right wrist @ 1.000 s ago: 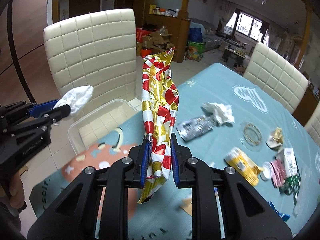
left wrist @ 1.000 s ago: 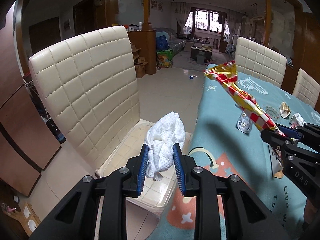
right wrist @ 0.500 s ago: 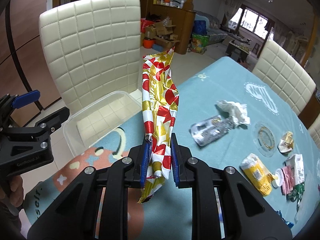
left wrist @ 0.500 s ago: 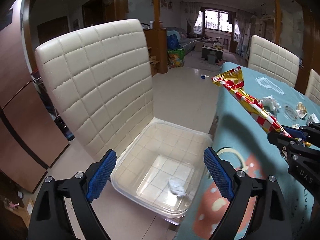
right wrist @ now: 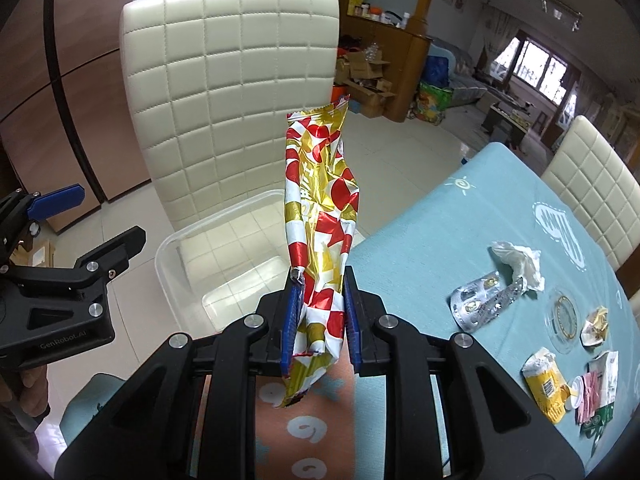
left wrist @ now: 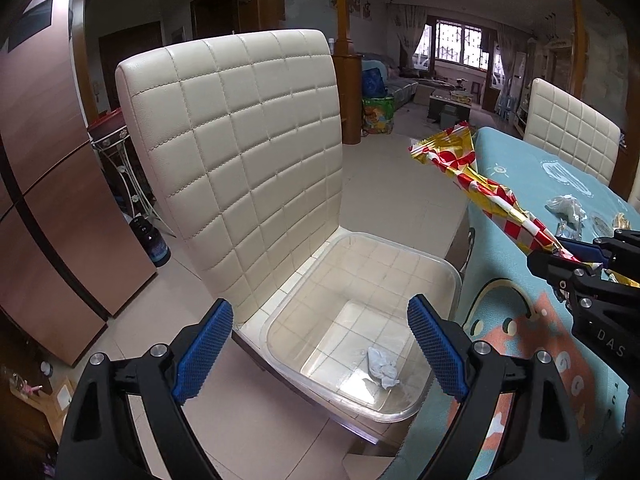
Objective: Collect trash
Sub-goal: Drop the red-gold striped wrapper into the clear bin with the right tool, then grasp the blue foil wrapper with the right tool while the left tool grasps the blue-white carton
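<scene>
Cream chair (left wrist: 248, 152) seat carries the clear bin (left wrist: 360, 320) beside the desk (right wrist: 460, 232) so drops are short. Your left tongs (left wrist: 320, 344) gape wide, empty; tissue wad (left wrist: 382, 366) lies in the bin at 6 o'clock. Right tongs (right wrist: 318, 320) pinch the red-gold wrapper (right wrist: 320, 200) upright, w/ bin at 10 o'clock.

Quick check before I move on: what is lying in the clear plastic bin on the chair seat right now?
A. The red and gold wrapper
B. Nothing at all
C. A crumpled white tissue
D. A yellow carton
C. A crumpled white tissue lies on the floor of the clear plastic bin, between the open fingers of the left gripper; the red and gold wrapper is clamped in the right gripper.
</scene>
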Tool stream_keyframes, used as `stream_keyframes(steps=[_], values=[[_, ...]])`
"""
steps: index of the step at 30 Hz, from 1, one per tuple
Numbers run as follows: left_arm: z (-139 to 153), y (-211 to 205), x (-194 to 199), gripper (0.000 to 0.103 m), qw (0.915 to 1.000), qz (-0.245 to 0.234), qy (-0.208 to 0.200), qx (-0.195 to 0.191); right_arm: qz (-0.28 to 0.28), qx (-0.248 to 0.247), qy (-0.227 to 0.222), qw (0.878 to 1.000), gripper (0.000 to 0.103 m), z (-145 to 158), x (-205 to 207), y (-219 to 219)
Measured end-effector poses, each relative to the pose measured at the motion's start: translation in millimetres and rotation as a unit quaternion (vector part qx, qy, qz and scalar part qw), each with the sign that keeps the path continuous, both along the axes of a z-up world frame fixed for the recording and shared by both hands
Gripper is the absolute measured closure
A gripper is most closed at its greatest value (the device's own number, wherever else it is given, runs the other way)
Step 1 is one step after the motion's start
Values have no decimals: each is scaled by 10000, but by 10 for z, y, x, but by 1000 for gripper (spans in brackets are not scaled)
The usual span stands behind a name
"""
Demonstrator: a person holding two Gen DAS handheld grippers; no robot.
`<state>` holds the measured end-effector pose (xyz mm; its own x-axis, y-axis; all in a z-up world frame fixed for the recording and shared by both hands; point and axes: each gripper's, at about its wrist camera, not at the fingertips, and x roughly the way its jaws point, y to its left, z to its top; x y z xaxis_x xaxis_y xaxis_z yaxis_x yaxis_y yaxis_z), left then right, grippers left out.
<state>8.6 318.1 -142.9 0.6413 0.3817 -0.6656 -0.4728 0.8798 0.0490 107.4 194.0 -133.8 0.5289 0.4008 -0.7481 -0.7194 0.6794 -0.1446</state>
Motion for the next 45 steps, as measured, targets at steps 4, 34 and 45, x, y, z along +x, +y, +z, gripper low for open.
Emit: stream_keyframes(steps=[4, 34, 45], values=[[-9, -10, -22, 16, 10000, -37, -1, -35, -103, 70, -41, 9999, 37, 26, -3, -74], [337, -1337, 120, 16, 9880, -1524, -154, 185, -1671, 387, -461, 9841, 38, 276, -198, -1722], [246, -2152, 385, 16, 9724, -2330, 89, 39, -2608, 361, -122, 9646, 38, 74, -213, -2709]])
